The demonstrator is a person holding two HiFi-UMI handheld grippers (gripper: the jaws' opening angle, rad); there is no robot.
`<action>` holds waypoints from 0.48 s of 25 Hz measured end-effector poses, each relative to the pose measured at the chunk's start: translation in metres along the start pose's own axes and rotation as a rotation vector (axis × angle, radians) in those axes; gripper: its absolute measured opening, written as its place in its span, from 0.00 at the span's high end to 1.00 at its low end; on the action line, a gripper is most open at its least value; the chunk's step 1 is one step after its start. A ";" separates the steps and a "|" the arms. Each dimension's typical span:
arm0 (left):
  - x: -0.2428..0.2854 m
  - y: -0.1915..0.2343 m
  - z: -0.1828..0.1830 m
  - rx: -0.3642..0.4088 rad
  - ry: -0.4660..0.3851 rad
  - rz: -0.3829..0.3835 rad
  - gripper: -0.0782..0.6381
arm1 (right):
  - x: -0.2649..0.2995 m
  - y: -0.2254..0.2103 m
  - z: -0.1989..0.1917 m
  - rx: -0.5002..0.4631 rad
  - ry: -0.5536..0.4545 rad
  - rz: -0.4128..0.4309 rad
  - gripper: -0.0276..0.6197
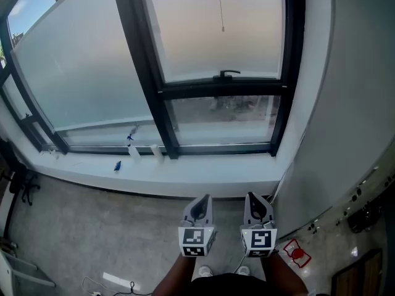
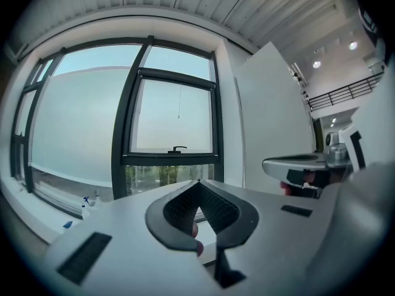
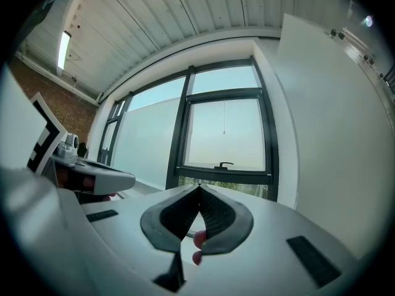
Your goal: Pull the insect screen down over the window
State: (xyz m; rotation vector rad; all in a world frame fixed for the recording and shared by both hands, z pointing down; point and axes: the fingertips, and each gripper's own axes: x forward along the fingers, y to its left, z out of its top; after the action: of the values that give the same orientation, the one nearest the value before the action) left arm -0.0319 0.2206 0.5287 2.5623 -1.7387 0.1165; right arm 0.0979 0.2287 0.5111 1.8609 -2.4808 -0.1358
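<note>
Thin pull cord (image 1: pixel 220 5), small end bead (image 1: pixel 223 28), hung before upper pane of black-framed window (image 1: pixel 197 90); insect screen itself not seen. Cord judged light, limp, slippery; best pinched above bead. Left gripper (image 1: pixel 202 201), right gripper (image 1: pixel 254 199): fingers together, empty.

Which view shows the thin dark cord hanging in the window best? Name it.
The head view: the thin dark cord hangs clear against the pale pane, ending in a small bead. Both gripper views show it smaller and fainter.
</note>
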 end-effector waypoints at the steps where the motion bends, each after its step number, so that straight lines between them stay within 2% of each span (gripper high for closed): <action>1: -0.001 0.002 -0.001 -0.001 0.001 0.002 0.89 | 0.000 0.001 0.001 0.005 -0.006 0.003 0.95; 12: -0.016 0.033 -0.007 -0.015 0.006 0.003 0.89 | 0.005 0.034 -0.002 -0.002 0.011 -0.004 0.95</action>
State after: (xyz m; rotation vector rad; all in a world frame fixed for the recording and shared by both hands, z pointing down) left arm -0.0690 0.2234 0.5338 2.5460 -1.7351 0.1099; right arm 0.0645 0.2328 0.5156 1.8604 -2.4695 -0.1274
